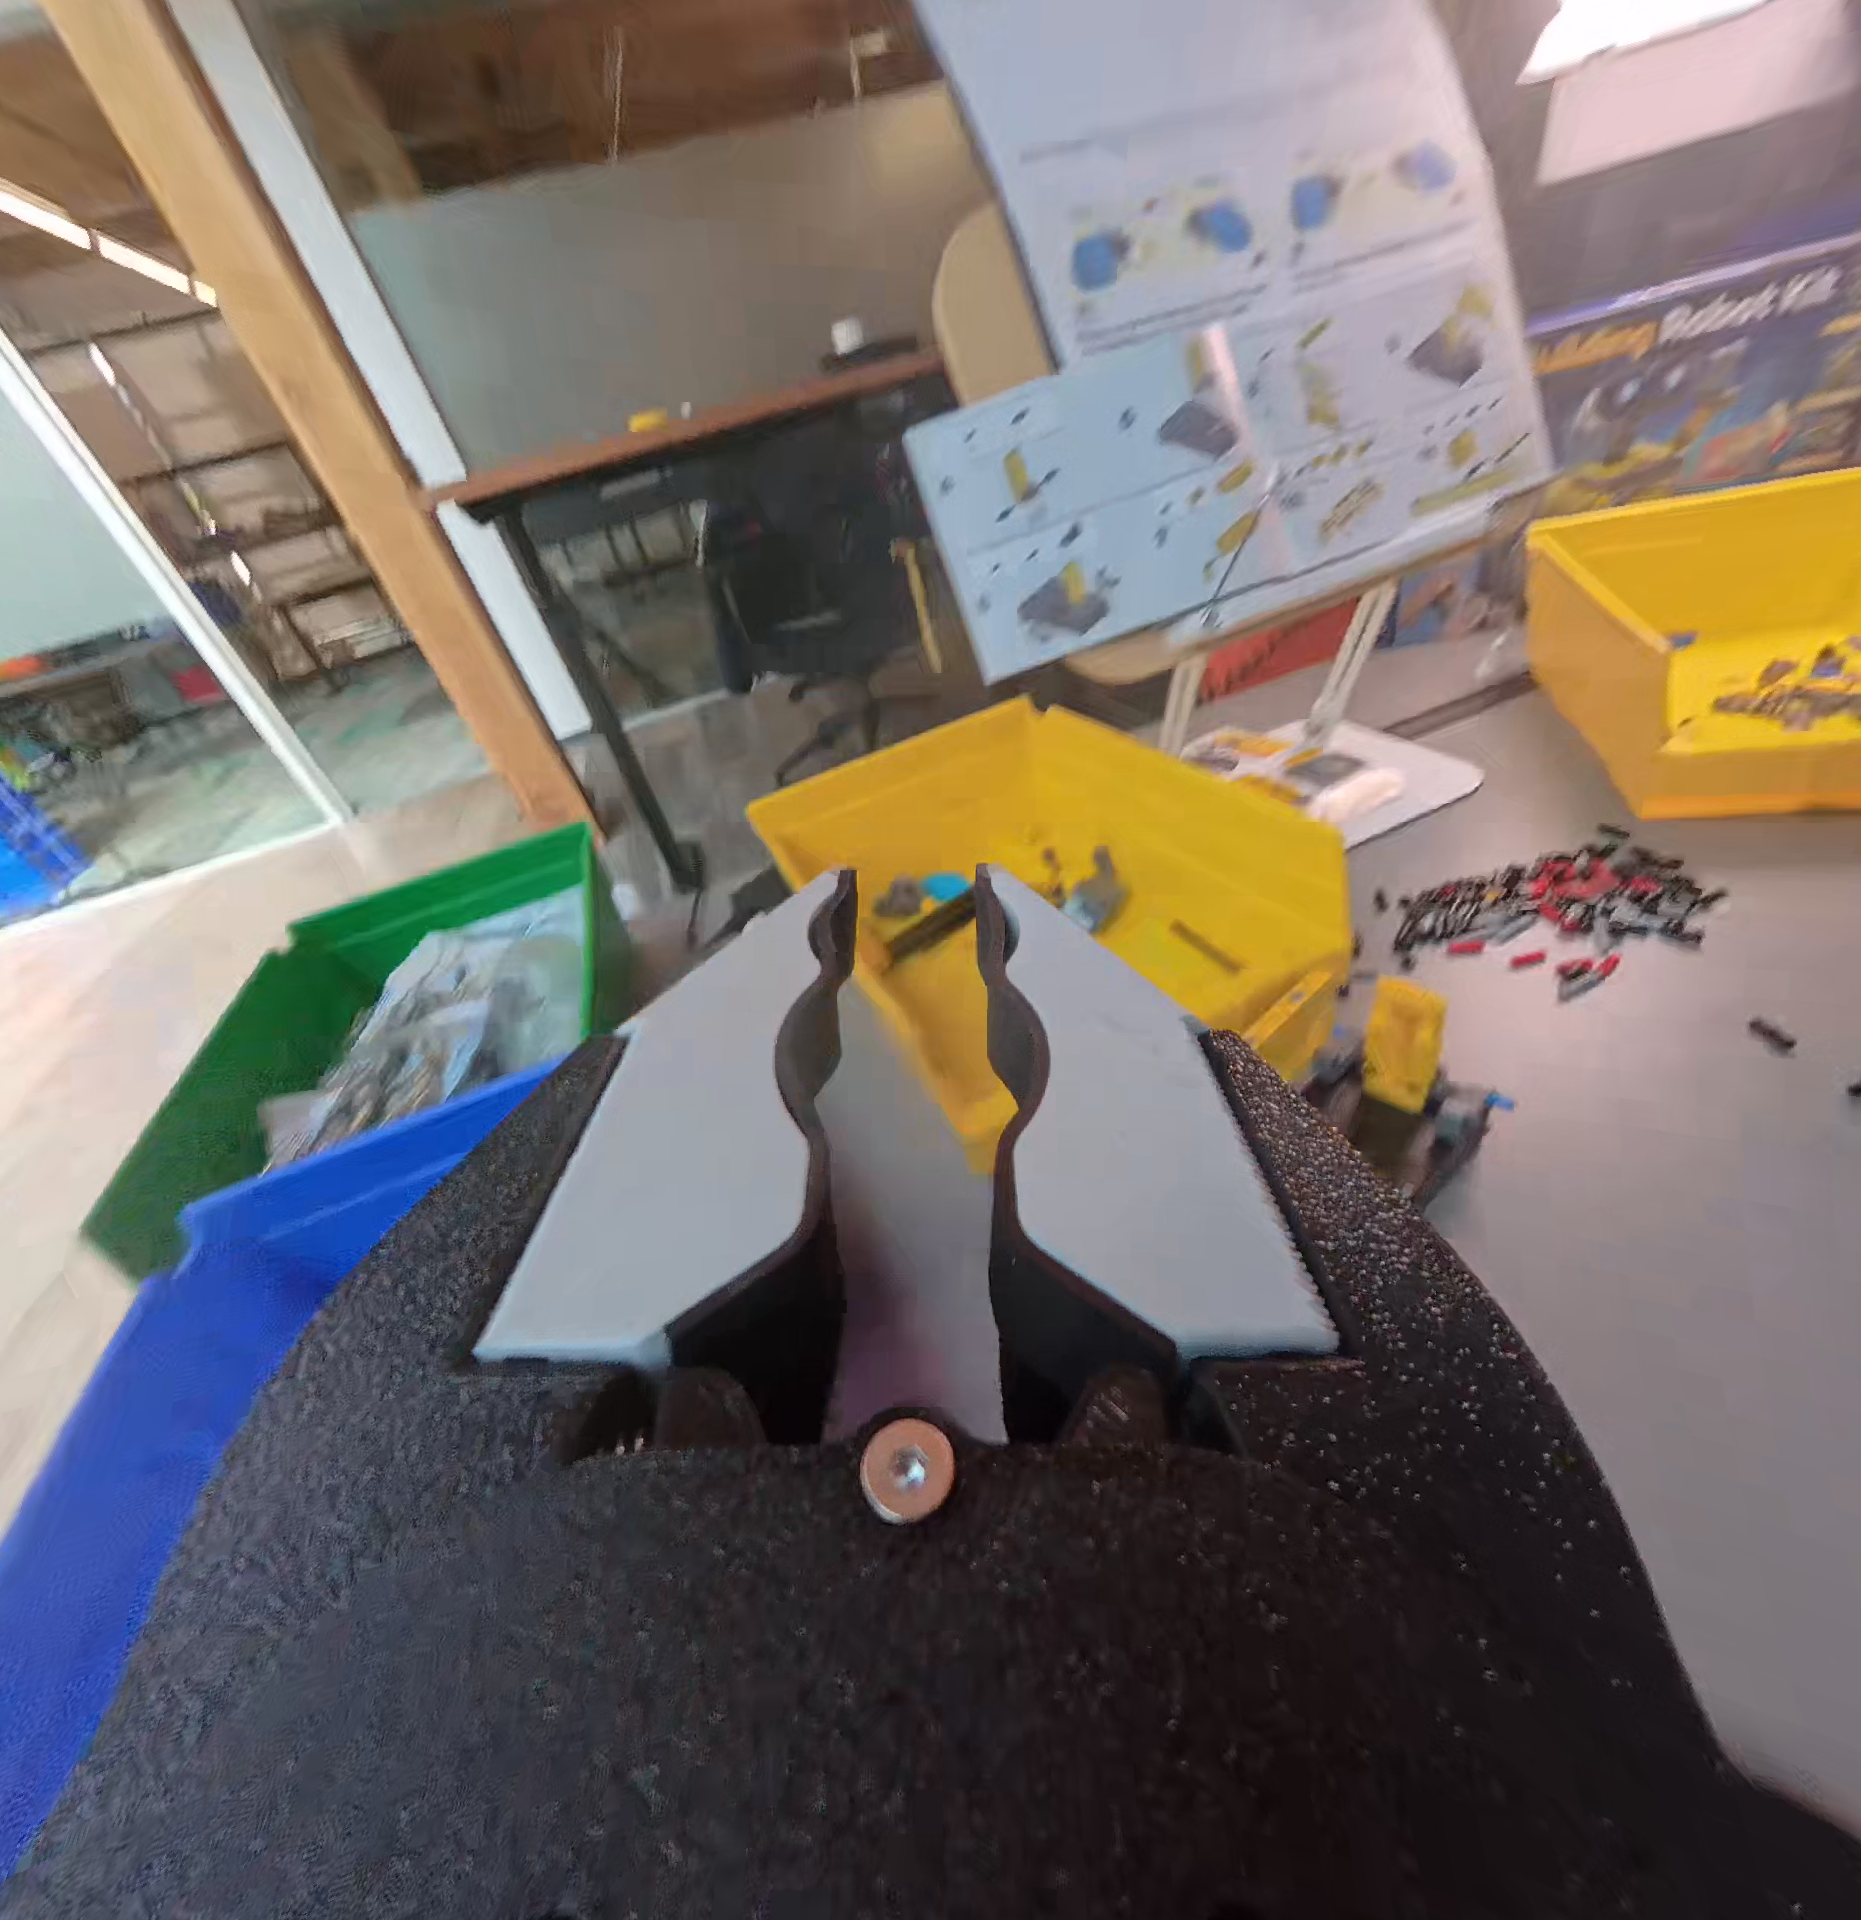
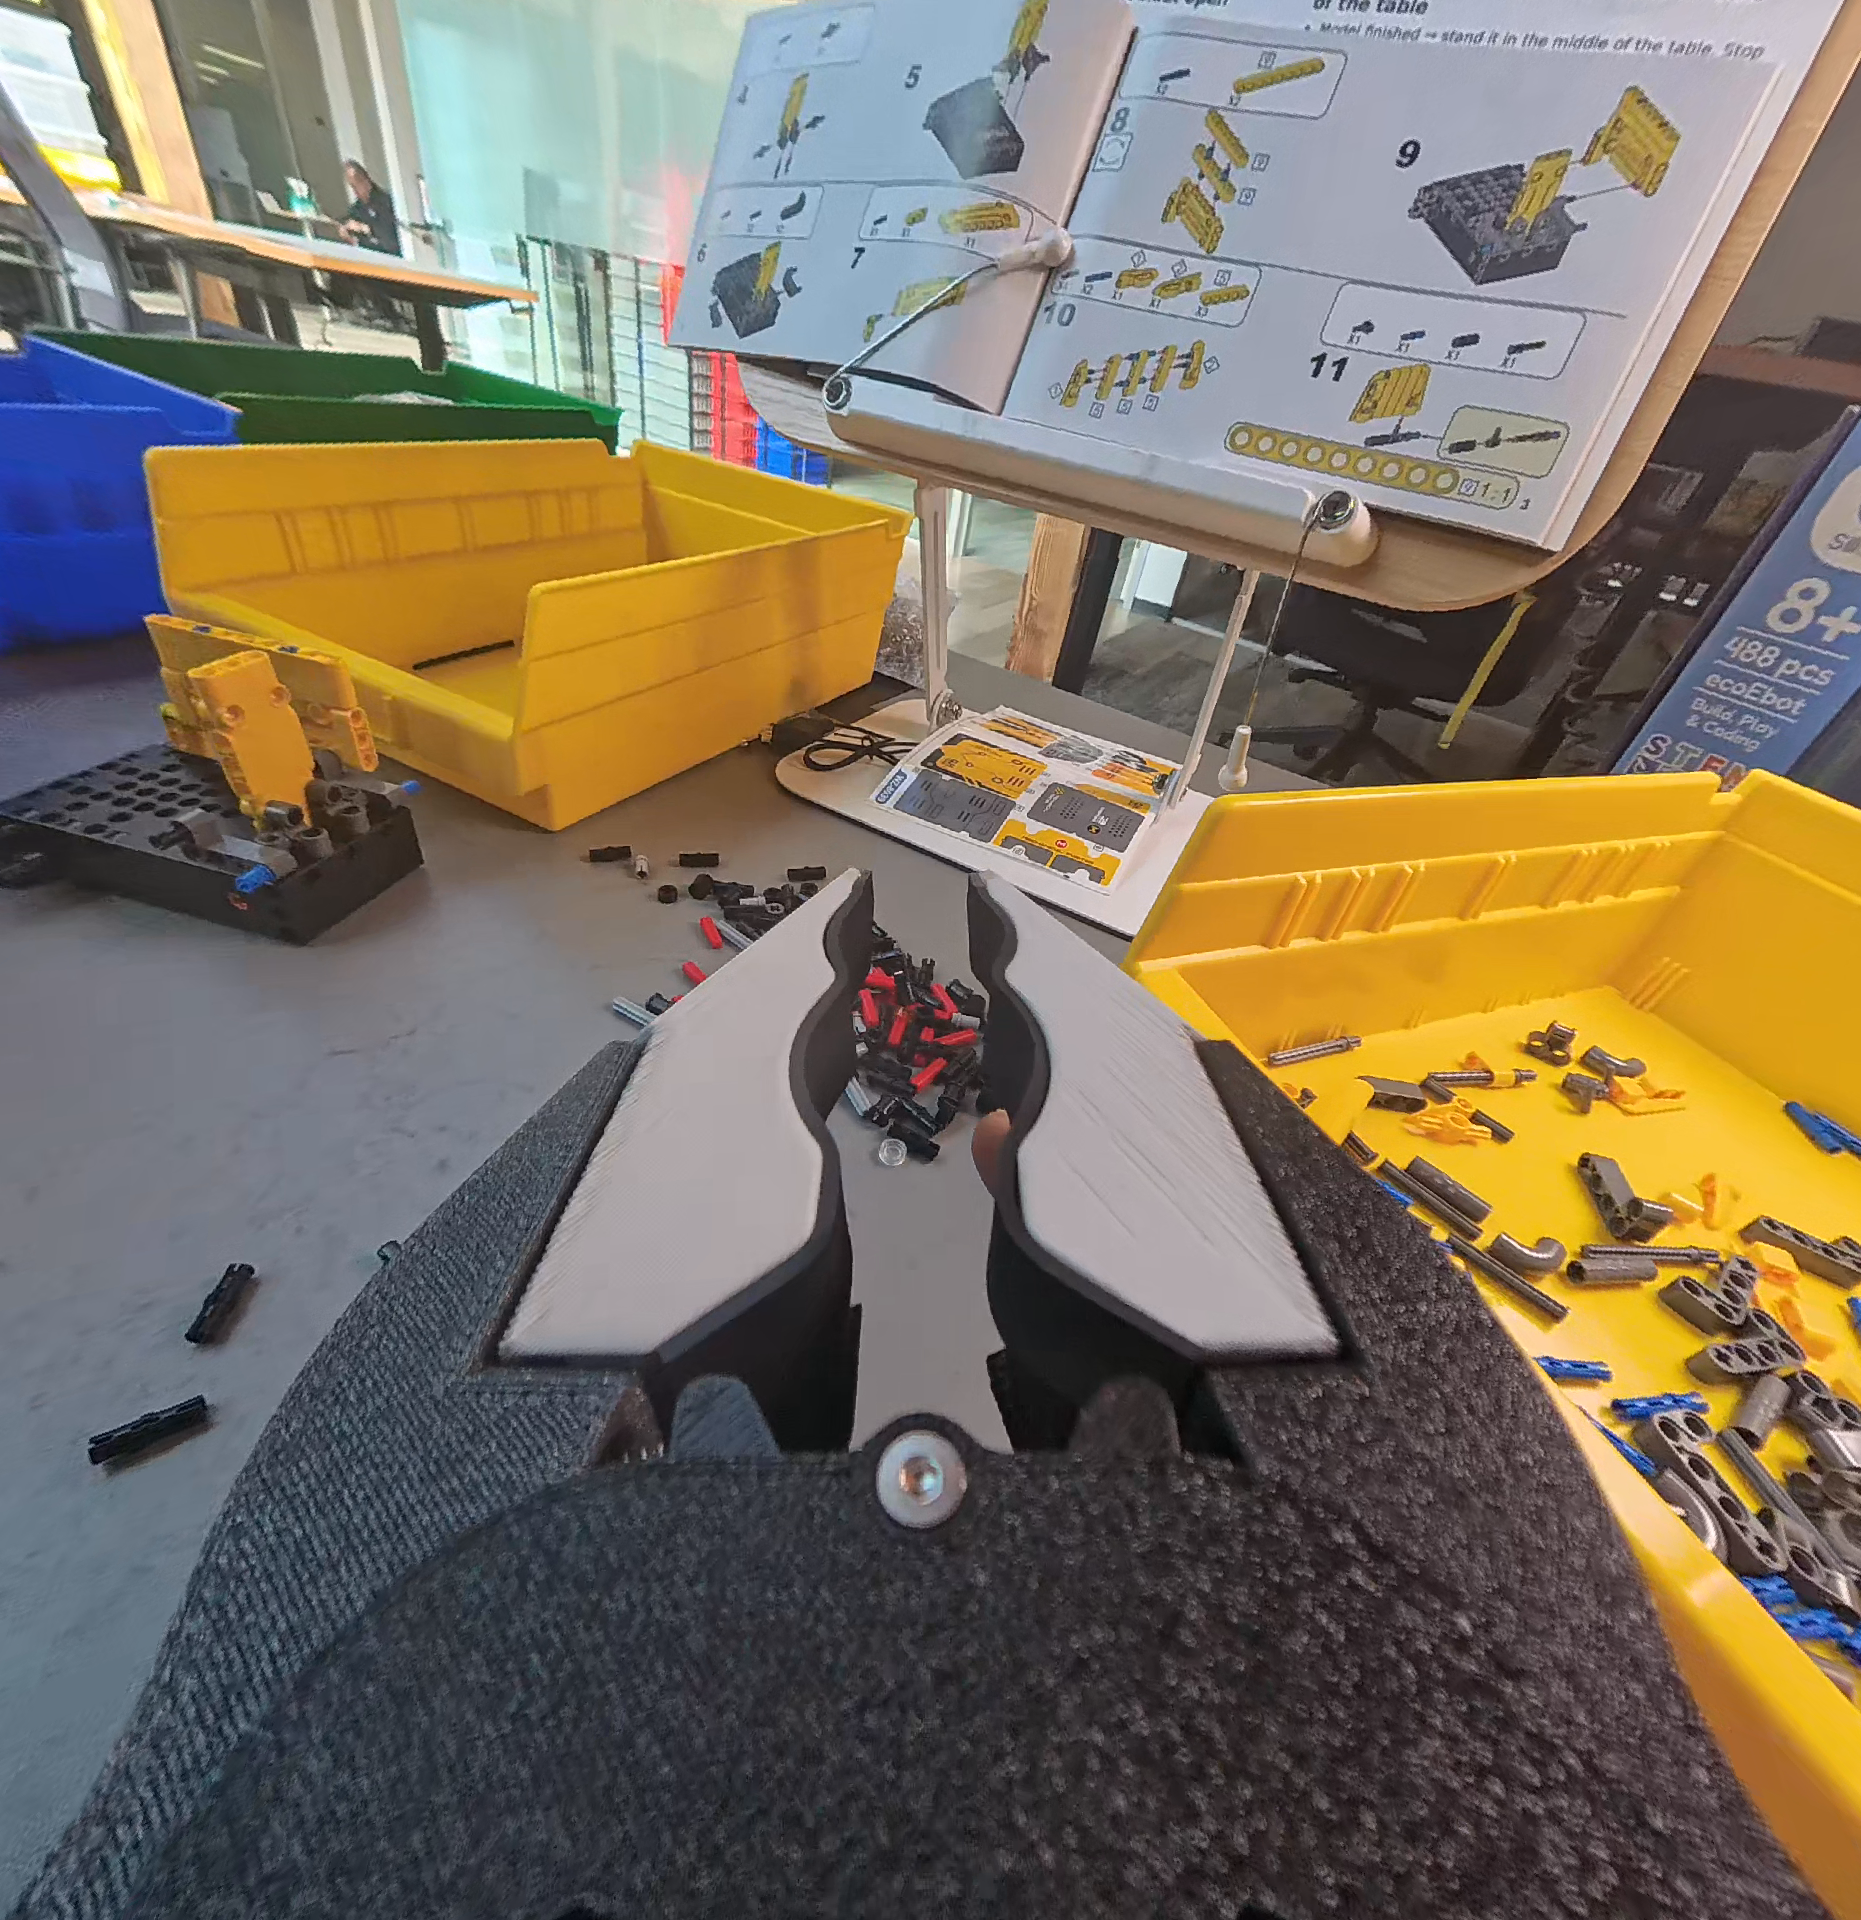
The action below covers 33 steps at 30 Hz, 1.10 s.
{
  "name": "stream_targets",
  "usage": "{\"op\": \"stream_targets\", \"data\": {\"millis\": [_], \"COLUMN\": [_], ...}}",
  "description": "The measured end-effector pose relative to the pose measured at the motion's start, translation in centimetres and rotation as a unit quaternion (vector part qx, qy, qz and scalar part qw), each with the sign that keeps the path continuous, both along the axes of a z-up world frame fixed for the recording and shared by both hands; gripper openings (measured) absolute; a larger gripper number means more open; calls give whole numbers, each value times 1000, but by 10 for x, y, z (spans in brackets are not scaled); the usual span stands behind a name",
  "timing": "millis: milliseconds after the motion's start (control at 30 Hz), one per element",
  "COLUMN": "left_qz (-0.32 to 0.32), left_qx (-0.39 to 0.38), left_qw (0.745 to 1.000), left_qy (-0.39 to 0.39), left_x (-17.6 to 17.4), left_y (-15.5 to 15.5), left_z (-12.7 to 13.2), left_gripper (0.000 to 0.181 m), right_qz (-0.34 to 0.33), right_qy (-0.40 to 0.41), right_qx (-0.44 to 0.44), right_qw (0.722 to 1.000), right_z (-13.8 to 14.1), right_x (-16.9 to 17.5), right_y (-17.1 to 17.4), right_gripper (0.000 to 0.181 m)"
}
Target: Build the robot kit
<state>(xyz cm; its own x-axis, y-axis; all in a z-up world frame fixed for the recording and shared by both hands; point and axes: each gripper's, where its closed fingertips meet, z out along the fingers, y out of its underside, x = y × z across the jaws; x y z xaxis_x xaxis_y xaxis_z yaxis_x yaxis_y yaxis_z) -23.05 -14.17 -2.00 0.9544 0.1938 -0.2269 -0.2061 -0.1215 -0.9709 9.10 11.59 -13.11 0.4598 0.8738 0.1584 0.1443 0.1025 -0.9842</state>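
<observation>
Pin pile (image 2: pixel 910 1049) under parted right gripper (image 2: pixel 918 894), yellow bin (image 2: pixel 1425 894) rim beside

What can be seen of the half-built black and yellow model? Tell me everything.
The half-built model sits on the grey table, just in front of the emptier yellow bin. Its base is a flat black plastic block full of holes; yellow perforated beams stand upright on it, with grey and blue connectors at their foot. Neither gripper touches it.
</observation>
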Motion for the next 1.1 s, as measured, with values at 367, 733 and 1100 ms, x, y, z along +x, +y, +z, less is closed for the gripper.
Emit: {"op": "stream_targets", "data": {"millis": [367,733,1100], "left_qz": [-38,-91,-148], "left_qx": [-331,-320,-415], "left_qw": [943,943,897], "left_qy": [-17,2,21], "left_x": [-27,13,31], "left_y": [-119,-56,-72], "left_z": [-158,-161,-185], "left_gripper": [30,28,46], "right_qz": [1,-8,13], "right_qy": [8,30,27], "right_qx": [-27,-53,-65], "right_qw": [1000,998,997], "right_z": [-2,2,2], "right_x": [1,10,6], "right_y": [6,12,7], "right_gripper": [16,16,16]}}
